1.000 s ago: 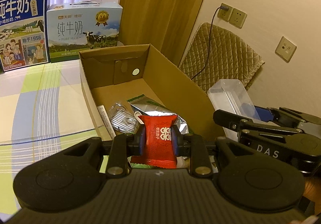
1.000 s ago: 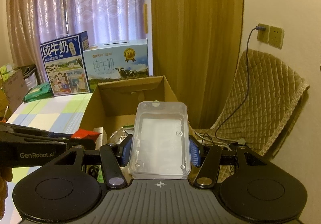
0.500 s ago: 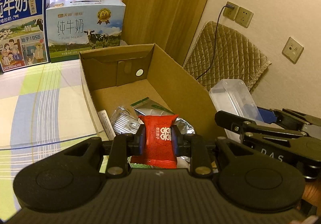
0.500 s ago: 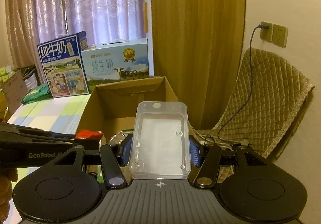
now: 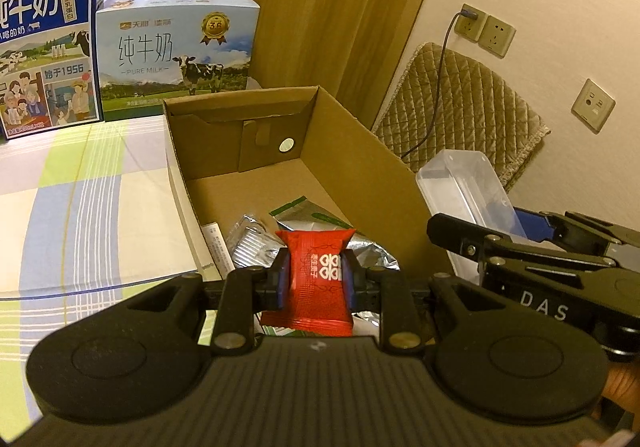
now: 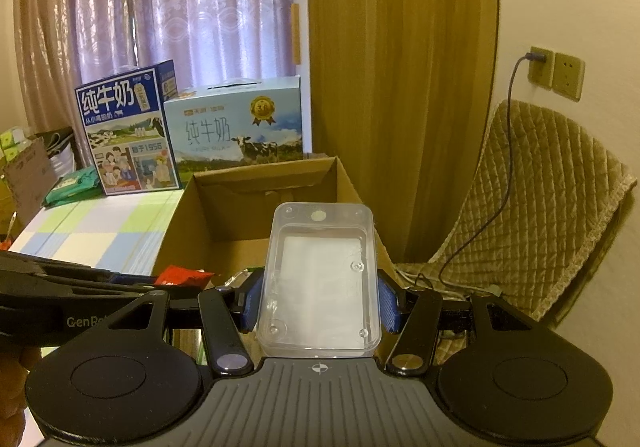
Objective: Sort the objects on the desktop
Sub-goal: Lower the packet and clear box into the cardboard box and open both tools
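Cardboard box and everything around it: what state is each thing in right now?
Cardboard box: open-topped, partly filled with packets.
Red packet: sealed, clamped in the left tool.
Clear plastic container: empty, clamped in the right tool.
Wall socket: cable plugged in.
Two milk cartons: upright, closed.

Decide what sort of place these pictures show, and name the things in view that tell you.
Probably a room in a home: lace curtains at a window, a quilted chair below wall sockets, and milk cartons on a checked tablecloth.

The far half of the cardboard box (image 5: 248,191) floor is free. Foil packets (image 5: 320,235) crowd its near end. The box walls stand on each side.
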Demonstrator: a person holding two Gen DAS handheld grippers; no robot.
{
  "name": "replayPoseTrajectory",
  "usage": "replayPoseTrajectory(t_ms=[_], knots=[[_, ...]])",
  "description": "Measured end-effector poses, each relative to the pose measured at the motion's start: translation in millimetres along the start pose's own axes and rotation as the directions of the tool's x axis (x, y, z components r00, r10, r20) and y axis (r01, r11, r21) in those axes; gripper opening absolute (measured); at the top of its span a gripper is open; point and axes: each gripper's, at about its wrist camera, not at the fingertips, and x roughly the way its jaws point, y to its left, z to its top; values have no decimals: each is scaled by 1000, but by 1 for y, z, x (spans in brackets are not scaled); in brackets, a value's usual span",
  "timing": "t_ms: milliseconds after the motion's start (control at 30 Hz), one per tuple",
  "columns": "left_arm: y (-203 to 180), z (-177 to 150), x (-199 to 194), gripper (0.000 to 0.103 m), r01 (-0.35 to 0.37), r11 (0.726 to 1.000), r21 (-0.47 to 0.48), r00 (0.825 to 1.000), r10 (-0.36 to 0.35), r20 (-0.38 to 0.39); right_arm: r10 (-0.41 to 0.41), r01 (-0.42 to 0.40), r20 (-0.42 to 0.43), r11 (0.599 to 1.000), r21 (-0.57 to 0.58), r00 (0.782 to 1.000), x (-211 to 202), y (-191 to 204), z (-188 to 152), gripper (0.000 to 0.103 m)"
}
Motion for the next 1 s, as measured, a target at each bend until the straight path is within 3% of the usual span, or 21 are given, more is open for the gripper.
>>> replayPoseTrajectory(t_ms=[200,267,333,367,1000], knots=[[1,4,2,22,3,1000,-2,1000,-3,3,0,0,-3,1000,2,1000,3,-1,-1,53],[2,7,4,29,11,1000,-9,1000,-11,6,-1,1,-5,1000,2,1000,4,0,-1,53],[4,9,5,46,-4,1000,-9,1000,4,12,-3,3,-6,1000,6,1000,4,-1,-1,53],[5,10,4,47,-7,1000,-7,1000,8,18,-3,3,-7,1000,6,1000,4,-2,-1,53],[27,1,-11,48,-67,998,10,997,66,43,11,-11,-21,1000,17,1000,14,2,-1,53]])
